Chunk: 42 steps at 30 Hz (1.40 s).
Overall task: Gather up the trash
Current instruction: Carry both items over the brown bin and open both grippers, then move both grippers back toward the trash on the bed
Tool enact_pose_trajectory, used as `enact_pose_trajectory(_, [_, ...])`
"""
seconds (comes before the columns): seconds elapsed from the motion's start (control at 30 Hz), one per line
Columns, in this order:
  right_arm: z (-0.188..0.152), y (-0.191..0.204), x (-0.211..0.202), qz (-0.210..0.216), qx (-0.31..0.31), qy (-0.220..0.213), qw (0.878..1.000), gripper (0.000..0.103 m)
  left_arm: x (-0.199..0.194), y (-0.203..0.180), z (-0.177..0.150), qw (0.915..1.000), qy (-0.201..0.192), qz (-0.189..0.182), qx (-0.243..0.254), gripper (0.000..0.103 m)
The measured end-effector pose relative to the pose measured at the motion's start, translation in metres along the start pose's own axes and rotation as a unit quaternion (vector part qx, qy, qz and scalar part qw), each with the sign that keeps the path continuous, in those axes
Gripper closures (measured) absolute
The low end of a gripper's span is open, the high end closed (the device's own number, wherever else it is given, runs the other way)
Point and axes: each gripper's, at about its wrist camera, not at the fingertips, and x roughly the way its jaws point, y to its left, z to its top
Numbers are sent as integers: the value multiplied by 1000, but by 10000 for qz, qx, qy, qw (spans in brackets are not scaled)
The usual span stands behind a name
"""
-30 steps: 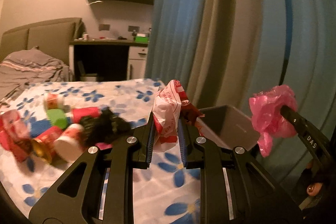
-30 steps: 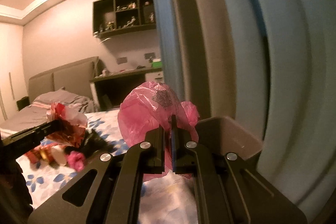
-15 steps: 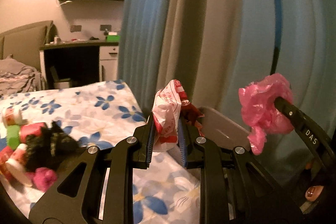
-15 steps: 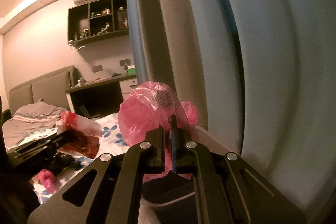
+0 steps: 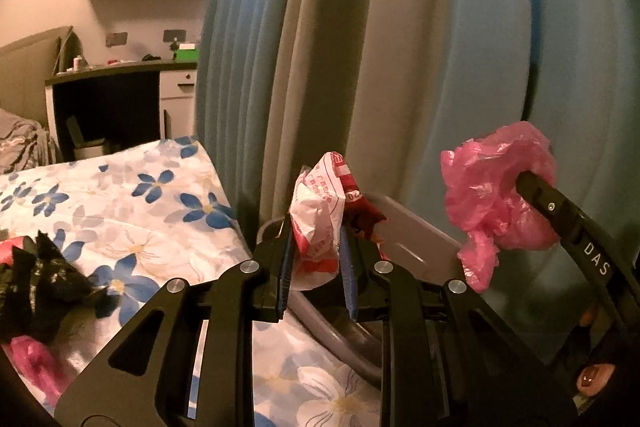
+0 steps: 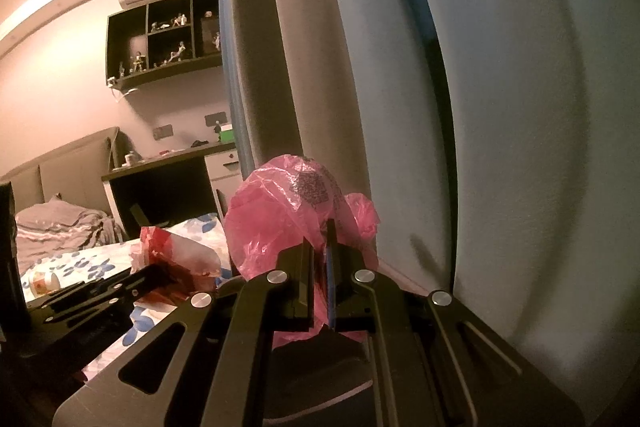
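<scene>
Crinkled red-and-white wrapper (image 5: 318, 215) sits pinched between the nearly closed jaws of the left gripper (image 5: 316, 269), and the right gripper (image 6: 320, 277) is clamped just as tightly on a pink plastic bag (image 6: 288, 223); both hang over the grey bin (image 5: 416, 231) beside the flowered bed (image 5: 132, 211). Best, I judge, to centre each load above the bin's mouth (not its rim) before parting the fingers. Since a second ago both tools have swung away from the bed's litter toward the curtain (image 5: 400, 47), the bin now right beneath.

The grey bin (image 5: 404, 227) is mostly hidden behind the left gripper (image 5: 316, 247) and its crumpled red-and-white wrapper (image 5: 318, 215). At the near left, black trash (image 5: 36, 287) is cut by the edge. The small shelf figurines (image 6: 176, 55) cannot be made out.
</scene>
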Motion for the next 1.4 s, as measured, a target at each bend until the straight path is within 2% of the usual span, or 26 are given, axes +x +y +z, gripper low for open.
enact_pose_trajectory(0.77, [-1, 1, 13, -24, 19, 99, 9999, 98, 37, -7, -6, 9990, 260, -331, -150, 81])
enact_pose_trajectory(0.9, [-1, 0, 13, -15, 46, 98, 9999, 96, 43, -7, -8, 9978, 373, -516, -202, 71])
enact_pose_trajectory(0.93, [-1, 0, 13, -11, 55, 102, 9999, 89, 44, -7, -9, 9977, 411, -512, -196, 67])
enact_pose_trajectory(0.97, [0, -1, 13, 3, 71, 114, 9999, 84, 45, -7, -9, 9977, 412, -499, -187, 55])
enact_pose_trajectory(1.0, [0, -2, 14, 12, 82, 116, 9999, 71, 44, -6, -10, 9979, 376, -497, -191, 42])
enact_pose_trajectory(1.03, [0, -3, 14, 16, 92, 106, 9999, 67, 43, -5, -11, 9982, 327, -460, -218, 36])
enact_pose_trajectory(1.07, [0, -3, 14, 5, 91, 98, 9999, 67, 41, -1, -12, 9985, 263, -397, -273, 29])
enact_pose_trajectory(1.13, [1, -4, 13, -5, 77, 104, 9999, 65, 38, 5, -12, 9987, 246, -279, -358, 24])
enact_pose_trajectory(1.2, [1, -6, 9, -7, 114, 73, 9999, 60, 32, 12, -12, 9986, 233, -152, -448, 12])
enact_pose_trajectory(1.27, [2, -6, 2, -35, 137, -11, 9999, 51, 21, 20, -12, 9985, 117, 49, -534, 7])
enact_pose_trajectory(1.4, [2, -5, -14, -82, 188, -147, 9997, 27, 1, 29, -12, 9975, 15, 482, -510, 6])
